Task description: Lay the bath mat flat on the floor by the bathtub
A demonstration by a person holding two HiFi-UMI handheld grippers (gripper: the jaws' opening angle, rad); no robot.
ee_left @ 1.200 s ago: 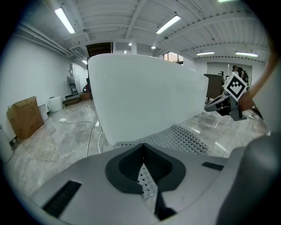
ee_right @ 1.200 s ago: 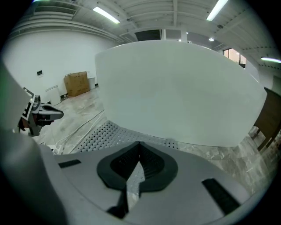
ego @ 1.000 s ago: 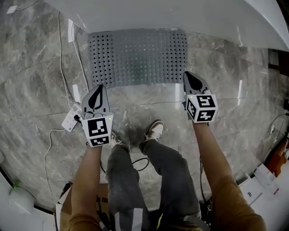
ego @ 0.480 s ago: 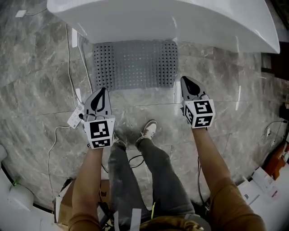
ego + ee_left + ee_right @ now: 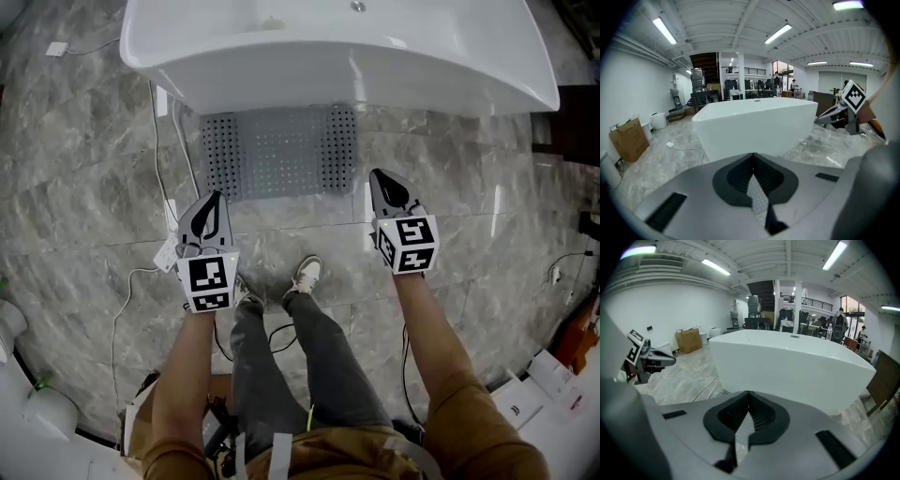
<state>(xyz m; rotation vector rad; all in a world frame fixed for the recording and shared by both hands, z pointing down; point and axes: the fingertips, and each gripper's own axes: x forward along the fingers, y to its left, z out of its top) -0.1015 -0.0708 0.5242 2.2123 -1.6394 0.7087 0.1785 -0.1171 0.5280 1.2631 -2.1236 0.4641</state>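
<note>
Mat first: the grey, hole-dotted bath mat [image 5: 281,152] lies flat on the marble floor [image 5: 84,197]. It is spread lengthwise along the white bathtub [image 5: 337,56], and in my head view its far edge is hidden under the tub's overhanging rim. No corner looks folded or lifted from where I watch.

My left gripper [image 5: 217,197] has its jaws pressed together with nothing between them. Its tip shows just short of the mat's near left corner and does not touch it. My right gripper [image 5: 377,176] is the same, jaws closed on nothing, and sits beside the near right corner, clear of the mat. Each gripper view looks past its closed jaws at the tub wall (a sliver of dotted mat shows below the tips).

The person's shoes [image 5: 305,275] stand on the floor between the two grippers. A white cable [image 5: 155,131] runs down the left side to a power strip [image 5: 169,251] near the left gripper.
</note>
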